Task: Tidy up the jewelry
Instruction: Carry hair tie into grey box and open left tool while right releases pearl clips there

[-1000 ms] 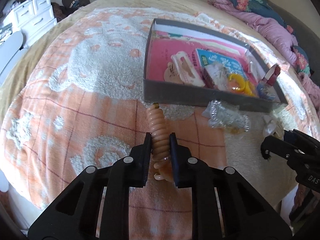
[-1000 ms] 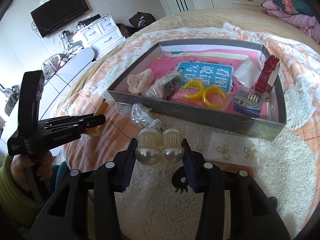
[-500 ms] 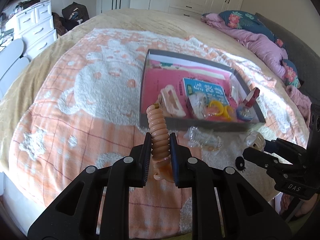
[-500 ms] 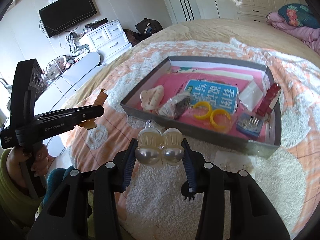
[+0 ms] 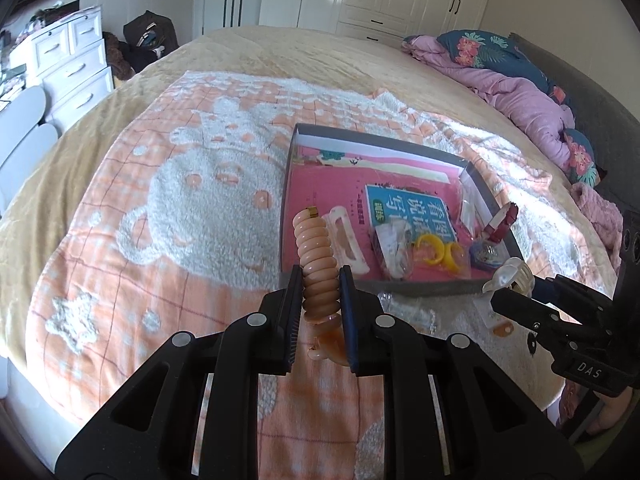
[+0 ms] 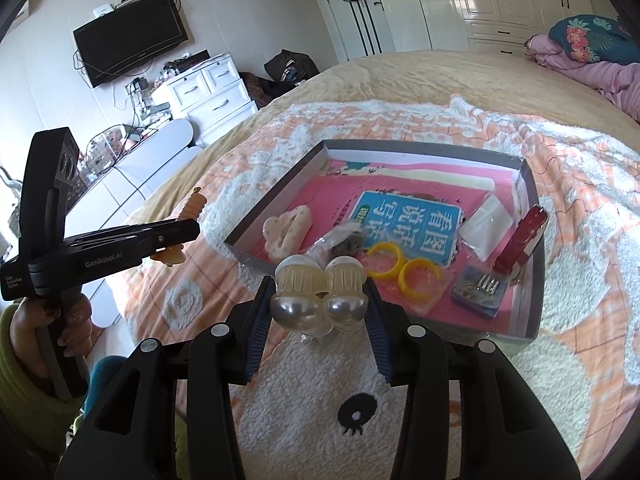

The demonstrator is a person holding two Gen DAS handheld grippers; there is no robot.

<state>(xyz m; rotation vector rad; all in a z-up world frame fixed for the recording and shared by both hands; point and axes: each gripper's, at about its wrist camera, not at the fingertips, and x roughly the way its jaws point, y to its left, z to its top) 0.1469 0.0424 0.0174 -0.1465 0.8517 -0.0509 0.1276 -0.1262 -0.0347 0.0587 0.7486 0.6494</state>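
My left gripper (image 5: 320,284) is shut on a ribbed peach hair clip (image 5: 316,256), held upright above the blanket, left of and in front of the grey box (image 5: 424,286); it shows at the left of the right wrist view (image 6: 180,236). My right gripper (image 6: 320,300) is shut on a pearl hair claw (image 6: 318,300), held above the blanket in front of the box (image 6: 272,216); the claw shows in the left wrist view (image 5: 510,276). The box holds a cream claw clip (image 6: 286,228), two yellow rings (image 6: 404,270), a red strap (image 6: 522,240), plastic bags and a blue case.
An orange and white fleece blanket (image 5: 160,208) covers the bed. A clear plastic bag (image 5: 404,312) and an earring card (image 5: 492,316) lie in front of the box. Pink bedding (image 5: 520,96) is at the far right. White drawers (image 6: 208,92) stand beside the bed.
Both grippers have risen above the bed with their clips still held. The box and blanket look smaller and farther away in both views.
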